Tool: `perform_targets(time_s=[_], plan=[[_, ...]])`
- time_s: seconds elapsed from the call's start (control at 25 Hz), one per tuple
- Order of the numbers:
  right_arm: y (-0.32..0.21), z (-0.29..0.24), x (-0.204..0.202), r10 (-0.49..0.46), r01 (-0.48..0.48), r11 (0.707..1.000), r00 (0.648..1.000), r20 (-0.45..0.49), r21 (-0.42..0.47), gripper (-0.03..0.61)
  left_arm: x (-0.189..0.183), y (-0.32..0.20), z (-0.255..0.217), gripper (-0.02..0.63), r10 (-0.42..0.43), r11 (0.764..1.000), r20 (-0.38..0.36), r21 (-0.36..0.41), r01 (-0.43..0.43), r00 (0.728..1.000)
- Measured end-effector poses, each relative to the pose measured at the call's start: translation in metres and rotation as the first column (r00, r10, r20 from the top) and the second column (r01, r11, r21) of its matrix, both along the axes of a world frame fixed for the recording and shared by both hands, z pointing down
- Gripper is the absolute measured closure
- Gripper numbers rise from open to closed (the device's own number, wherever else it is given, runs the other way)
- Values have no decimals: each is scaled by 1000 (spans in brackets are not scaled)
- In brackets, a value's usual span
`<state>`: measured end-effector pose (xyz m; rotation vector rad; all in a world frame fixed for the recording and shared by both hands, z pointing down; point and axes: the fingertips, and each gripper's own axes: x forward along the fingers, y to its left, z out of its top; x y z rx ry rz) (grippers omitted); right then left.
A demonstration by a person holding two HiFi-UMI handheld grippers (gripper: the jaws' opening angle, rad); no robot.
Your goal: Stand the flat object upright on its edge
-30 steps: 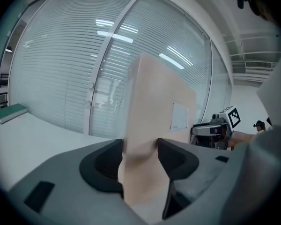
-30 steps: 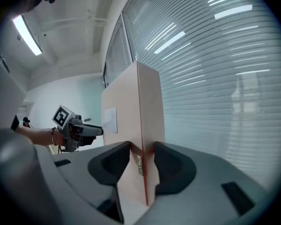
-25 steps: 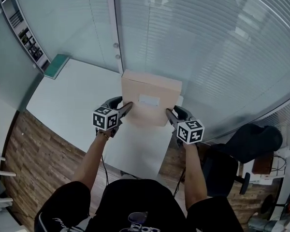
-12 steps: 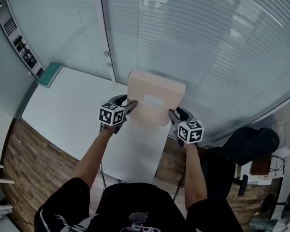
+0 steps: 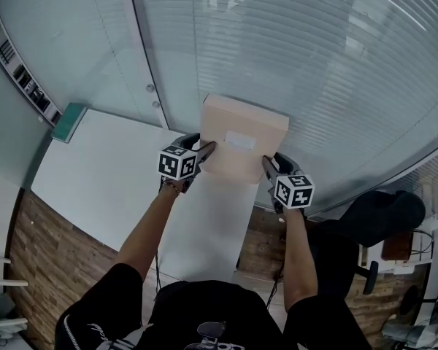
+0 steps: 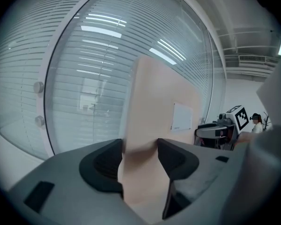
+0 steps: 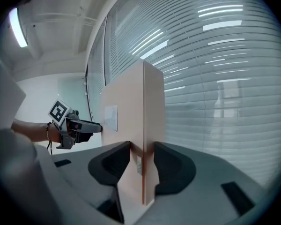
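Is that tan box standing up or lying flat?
Standing up: the box shows its broad labelled face vertical, left tongs and right tongs clamping its side edges.

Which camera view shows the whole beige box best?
The head view: the box shows its whole front face with the white label, held at both sides by the left tongs and right tongs. Each gripper view shows only one side edge, clamped close up, and the face at a slant.
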<state>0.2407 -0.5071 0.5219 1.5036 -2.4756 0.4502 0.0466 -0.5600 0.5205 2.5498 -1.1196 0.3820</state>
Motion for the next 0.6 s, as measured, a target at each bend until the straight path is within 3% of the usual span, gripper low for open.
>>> perform_targets(time_s=[0.6], plan=[[-60, 4, 11, 48, -47, 999, 998, -35, 10, 405, 12, -60, 7, 359, 10, 1000, 13, 16, -10, 1000]])
